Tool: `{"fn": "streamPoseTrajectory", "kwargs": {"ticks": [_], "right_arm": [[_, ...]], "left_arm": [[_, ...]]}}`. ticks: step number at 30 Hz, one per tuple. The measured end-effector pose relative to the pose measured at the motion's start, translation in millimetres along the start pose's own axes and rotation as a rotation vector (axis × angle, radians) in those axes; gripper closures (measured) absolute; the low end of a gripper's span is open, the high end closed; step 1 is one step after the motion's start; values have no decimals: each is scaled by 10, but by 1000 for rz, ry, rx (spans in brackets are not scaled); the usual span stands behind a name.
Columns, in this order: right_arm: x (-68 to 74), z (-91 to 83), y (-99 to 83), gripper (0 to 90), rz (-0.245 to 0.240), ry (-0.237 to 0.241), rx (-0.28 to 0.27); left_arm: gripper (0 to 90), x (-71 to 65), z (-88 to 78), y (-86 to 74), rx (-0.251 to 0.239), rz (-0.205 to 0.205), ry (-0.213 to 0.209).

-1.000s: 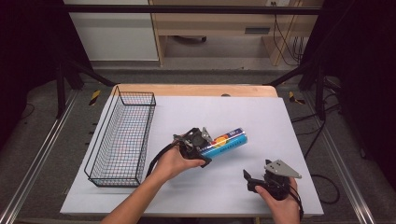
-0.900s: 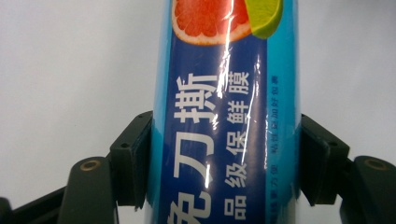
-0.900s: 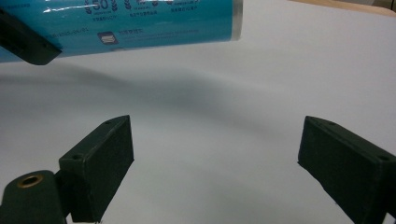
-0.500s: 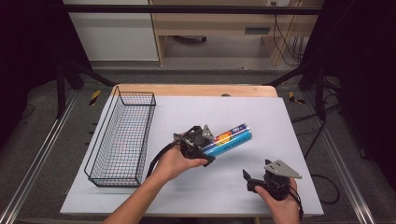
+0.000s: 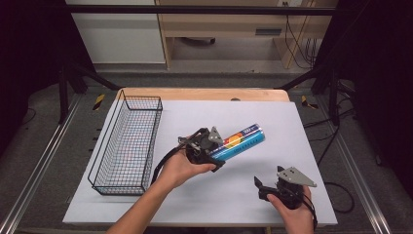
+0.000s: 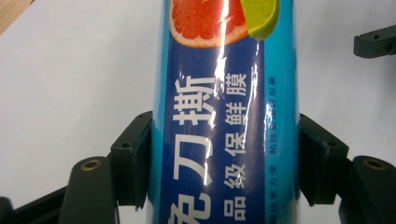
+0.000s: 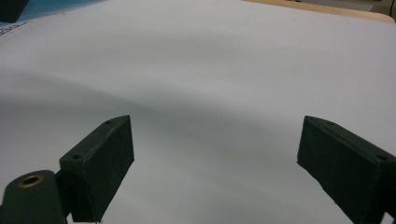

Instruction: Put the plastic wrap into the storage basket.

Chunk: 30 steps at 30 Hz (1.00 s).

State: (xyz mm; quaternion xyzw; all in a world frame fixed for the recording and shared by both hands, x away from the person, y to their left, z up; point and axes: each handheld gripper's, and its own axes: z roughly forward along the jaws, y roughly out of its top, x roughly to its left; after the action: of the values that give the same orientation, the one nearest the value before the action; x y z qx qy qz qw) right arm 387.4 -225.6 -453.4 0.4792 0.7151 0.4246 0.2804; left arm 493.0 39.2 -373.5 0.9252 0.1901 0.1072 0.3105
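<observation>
- The left gripper (image 5: 216, 152) had its fingers (image 6: 133, 156) pinching the blue tube (image 5: 238, 142), a cling-film roll by its label, clamped at the tube's near end on both sides.
- The tube was held off the white worktop (image 5: 195, 204), tilted, its far end pointing up and to the right, over the middle of the sheet.
- By my reading, the step in hand was the carry: the tube was picked up and not yet put anywhere.
- The wire basket (image 5: 127, 144) stood to the left of the hand, near but apart, and looked the likely place for it. The next move would call for a swing left, a turn to line the tube with the basket's long side, and a lowering inside the rim before letting go.
- The right gripper (image 5: 263, 187) rested at the near right of the worktop, its fingers (image 7: 100, 165) spread with nothing between them.
- Nothing lay on the sheet between tube and basket; the basket's right wall was the one thing to clear, and the tube's overhanging far end could catch it.
</observation>
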Motion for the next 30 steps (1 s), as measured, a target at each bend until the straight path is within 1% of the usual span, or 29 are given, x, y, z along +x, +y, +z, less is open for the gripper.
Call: {"fn": "streamPoseTrajectory", "kwargs": {"ticks": [2, 5, 7, 11, 16, 17, 21, 24, 27, 28, 29, 30], "right_arm": [[-2, -9, 3, 102, 10, 2, -4], [-11, -3, 3, 100, 7, 1, -6], [-9, -7, 8, 91, 16, 8, -3], [-3, -15, 21, 79, 14, 11, -14], [6, -22, 30, 76, 19, 31, -22], [5, -27, 35, 76, 14, 32, -26], [-7, -33, 33, 73, 22, 30, -28], [-13, -31, 34, 74, 25, 33, -28], [-8, -24, 27, 74, 23, 32, -21], [-5, -21, 26, 74, 15, 28, -22], [-5, -21, 26, 74, 15, 28, -22], [-1, -21, 26, 74, 16, 32, -22]], "left_arm": [[317, -4, -12, 7, -7, 0, 0], [317, -23, -20, 18, -15, -10, 0], [317, -42, -24, 25, -13, -8, -2], [317, -81, -48, 42, -11, -1, -2], [317, -101, -58, 51, -14, -14, 2], [317, -99, -58, 49, -15, -20, -1], [318, -97, -81, 49, -26, -31, -5], [318, -96, -117, 47, -36, -31, 3], [318, -91, -156, 35, -34, -25, 13], [318, -91, -167, 29, -33, -24, 18], [318, -89, -178, 24, -32, -20, 19], [318, -92, -194, 21, -31, -12, 29]]}}
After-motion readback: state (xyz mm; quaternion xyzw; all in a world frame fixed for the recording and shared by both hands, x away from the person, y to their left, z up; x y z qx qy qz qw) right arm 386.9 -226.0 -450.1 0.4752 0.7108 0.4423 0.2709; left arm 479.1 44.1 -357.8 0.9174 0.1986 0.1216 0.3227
